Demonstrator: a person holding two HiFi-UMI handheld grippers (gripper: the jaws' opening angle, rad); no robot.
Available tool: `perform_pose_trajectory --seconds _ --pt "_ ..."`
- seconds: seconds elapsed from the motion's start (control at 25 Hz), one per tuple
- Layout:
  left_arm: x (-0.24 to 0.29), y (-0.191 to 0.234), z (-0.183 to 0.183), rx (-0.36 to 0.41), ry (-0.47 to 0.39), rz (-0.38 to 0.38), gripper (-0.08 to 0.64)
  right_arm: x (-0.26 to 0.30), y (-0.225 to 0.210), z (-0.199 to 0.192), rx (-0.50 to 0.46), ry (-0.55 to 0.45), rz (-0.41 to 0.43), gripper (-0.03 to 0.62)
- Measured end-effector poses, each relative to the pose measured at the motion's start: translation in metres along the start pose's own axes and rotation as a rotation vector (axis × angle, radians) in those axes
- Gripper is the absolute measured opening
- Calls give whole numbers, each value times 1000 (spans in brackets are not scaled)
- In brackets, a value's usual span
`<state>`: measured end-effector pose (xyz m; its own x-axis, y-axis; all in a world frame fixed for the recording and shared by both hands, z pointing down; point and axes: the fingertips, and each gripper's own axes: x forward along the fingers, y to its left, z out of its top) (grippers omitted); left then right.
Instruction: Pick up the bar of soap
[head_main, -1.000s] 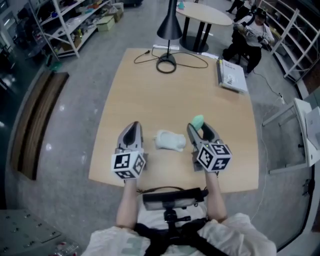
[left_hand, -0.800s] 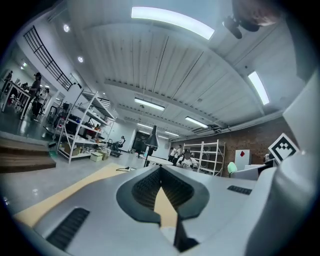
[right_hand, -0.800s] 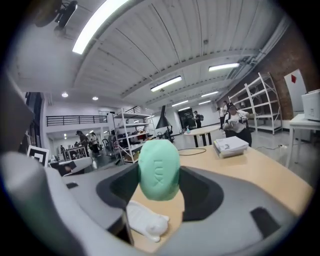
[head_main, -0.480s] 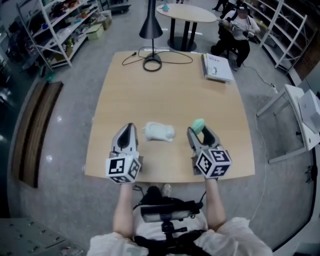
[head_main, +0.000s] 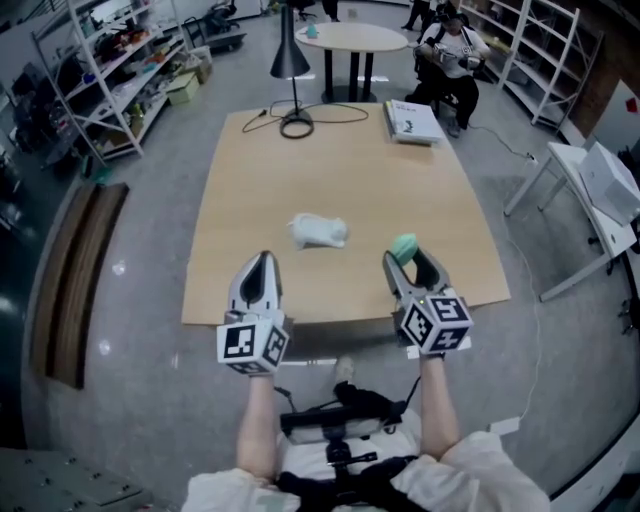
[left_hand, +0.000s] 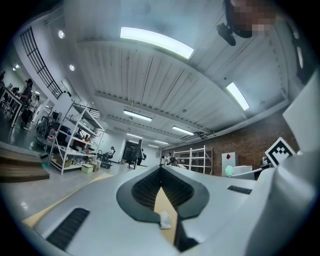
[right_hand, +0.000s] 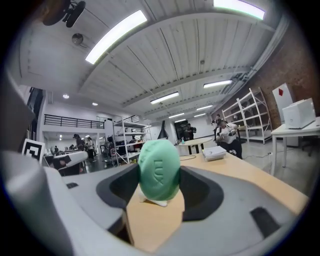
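The bar of soap (head_main: 403, 245) is pale green and oval. It stands on edge between the fingers of my right gripper (head_main: 408, 258), which is shut on it above the near right part of the wooden table (head_main: 330, 170). In the right gripper view the soap (right_hand: 159, 170) fills the middle, stamped letters facing the camera, clamped at the right gripper (right_hand: 159, 197). My left gripper (head_main: 262, 262) hovers over the table's near left edge, its fingers drawn together to a point and holding nothing. In the left gripper view only a thin wedge shows between the jaws of the left gripper (left_hand: 162, 200).
A crumpled white cloth (head_main: 318, 230) lies on the table ahead of both grippers. At the far edge stand a black lamp (head_main: 293, 70) with its cable and a book (head_main: 413, 122). Behind are a round table (head_main: 350, 38), a seated person (head_main: 447, 45) and shelving (head_main: 110, 70).
Both grippers have drawn back from beside the cloth to the table's near edge. The right one still has the soap. The cloth has not moved on the table.
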<state>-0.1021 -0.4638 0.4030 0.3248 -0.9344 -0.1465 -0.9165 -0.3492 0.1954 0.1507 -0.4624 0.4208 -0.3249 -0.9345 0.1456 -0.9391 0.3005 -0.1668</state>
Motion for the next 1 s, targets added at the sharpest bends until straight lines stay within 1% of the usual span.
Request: perform_pose_trajectory --seconds 0.12,0.2,0.28,0.36,0.48,0.6,0.72,0.88,1.0 --pt "-73 -8 5 18 -13 -9 12 -58 34 -11 -16 -34 -8 262" --pt "-126 -13 13 10 -19 2 12 -101 63 -17 -14 -49 -9 262" --pt "-180 -21 25 -4 -28 10 12 -148 95 -23 -17 -51 5 262" --pt "-227 -33 36 -2 -33 3 12 -192 122 -28 -33 -48 14 262" --pt "-284 -52 51 -2 -22 -7 12 -249 150 -33 -33 -40 3 262" --pt "-326 -68 63 -2 -27 -11 12 -298 166 -36 -29 -44 -3 262" --pt "-354 -80 71 13 -42 -7 12 -333 171 -39 -17 -48 -10 262" --pt "-389 -93 76 -12 -53 21 12 -375 174 -43 -7 -45 -10 262" --pt "-419 -114 82 -16 -53 31 12 -415 176 -44 -4 -53 -11 262"
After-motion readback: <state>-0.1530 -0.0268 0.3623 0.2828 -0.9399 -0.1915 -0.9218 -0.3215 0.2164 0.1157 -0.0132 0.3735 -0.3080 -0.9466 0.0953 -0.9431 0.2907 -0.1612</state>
